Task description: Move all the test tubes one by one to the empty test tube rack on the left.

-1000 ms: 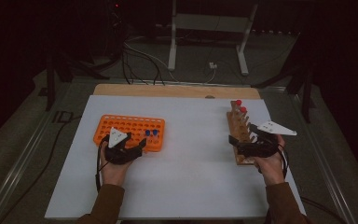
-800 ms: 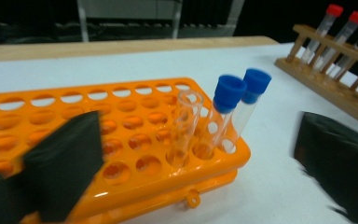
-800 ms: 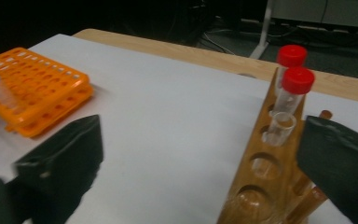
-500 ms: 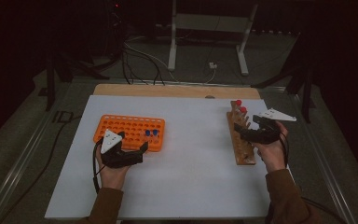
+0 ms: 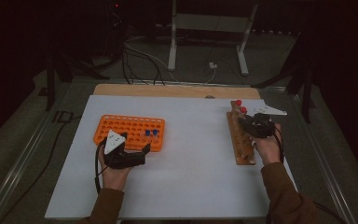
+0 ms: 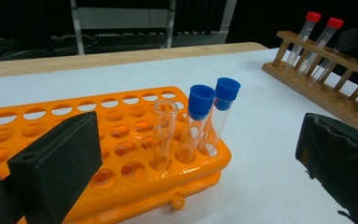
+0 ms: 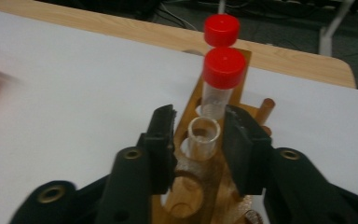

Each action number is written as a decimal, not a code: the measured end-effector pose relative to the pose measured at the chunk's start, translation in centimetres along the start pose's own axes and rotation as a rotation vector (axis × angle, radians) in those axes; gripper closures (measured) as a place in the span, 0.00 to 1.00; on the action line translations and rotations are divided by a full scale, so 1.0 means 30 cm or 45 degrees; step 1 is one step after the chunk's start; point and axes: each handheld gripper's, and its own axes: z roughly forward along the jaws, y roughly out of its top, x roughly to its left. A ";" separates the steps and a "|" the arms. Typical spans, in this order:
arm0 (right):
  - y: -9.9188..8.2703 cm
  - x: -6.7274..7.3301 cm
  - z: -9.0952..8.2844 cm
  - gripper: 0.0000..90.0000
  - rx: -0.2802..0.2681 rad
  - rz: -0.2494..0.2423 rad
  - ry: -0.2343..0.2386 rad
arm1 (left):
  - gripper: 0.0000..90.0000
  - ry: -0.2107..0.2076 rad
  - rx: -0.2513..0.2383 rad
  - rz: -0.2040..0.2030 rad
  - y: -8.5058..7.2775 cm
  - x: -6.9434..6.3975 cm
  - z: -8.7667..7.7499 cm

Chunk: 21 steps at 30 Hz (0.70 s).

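Three tubes stand in our orange rack; our right gripper has just been closing around an uncapped tube in the wooden rack, left gripper wide open, empty; two red-capped tubes remain

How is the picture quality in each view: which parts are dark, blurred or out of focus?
High view: dim; the room behind is almost black, the white table evenly lit without hard shadows. Left gripper view: bright, blue-capped tubes sharp, near jaws soft. Right gripper view: slightly blurred overall, the uncapped tube soft between the right gripper, which has just been closing.
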 end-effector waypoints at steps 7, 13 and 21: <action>-0.001 -0.002 0.029 0.84 0.033 -0.002 -0.025 | 0.01 -0.007 0.009 0.001 -0.002 -0.004 0.006; -0.005 0.006 0.041 0.84 0.030 0.001 -0.032 | 0.01 -0.008 0.011 0.005 -0.002 -0.007 0.009; -0.002 0.013 0.040 0.85 0.042 0.003 -0.054 | 0.01 -0.016 0.019 0.012 -0.003 -0.013 0.011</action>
